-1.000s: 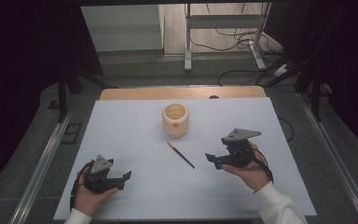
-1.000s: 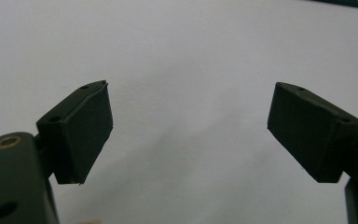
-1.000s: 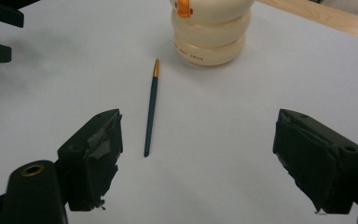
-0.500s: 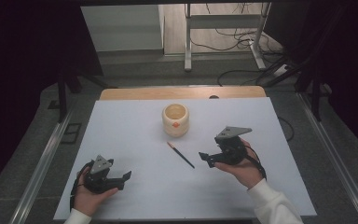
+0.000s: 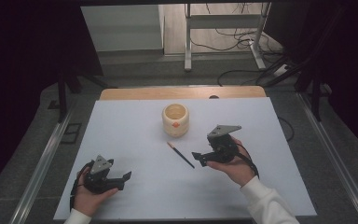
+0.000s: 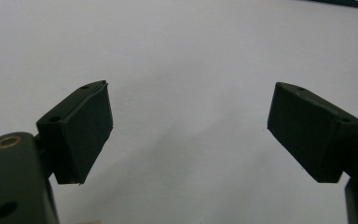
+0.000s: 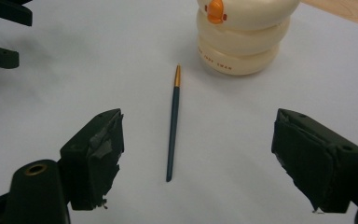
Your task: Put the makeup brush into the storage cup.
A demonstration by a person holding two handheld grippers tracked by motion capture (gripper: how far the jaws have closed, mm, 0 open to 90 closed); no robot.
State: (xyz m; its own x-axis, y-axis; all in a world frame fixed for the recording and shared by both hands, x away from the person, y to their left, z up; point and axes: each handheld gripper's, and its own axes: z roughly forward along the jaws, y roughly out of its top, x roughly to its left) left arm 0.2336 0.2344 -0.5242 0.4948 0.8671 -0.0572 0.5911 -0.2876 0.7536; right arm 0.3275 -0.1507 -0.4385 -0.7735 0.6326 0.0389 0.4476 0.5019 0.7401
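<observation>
Pencil (image 7: pixel 172 126): light, stiff, thin, mid-frame; grip mid-shaft. Right gripper (image 7: pixel 200 158) spread around it; left gripper (image 6: pixel 186 135) spread, empty.

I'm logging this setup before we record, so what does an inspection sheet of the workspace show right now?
Surface: white sheet over a wooden table.
Job's things: dark pen lying flat; cream cup upright behind it.
Clutter: nothing seen.
Grippers: left gripper open, empty; right gripper open, jaws either side of the pen, apart from it.
Cables: black cable trailing from right gripper; floor cables.
Surroundings: metal frame legs, dark curtains.
</observation>
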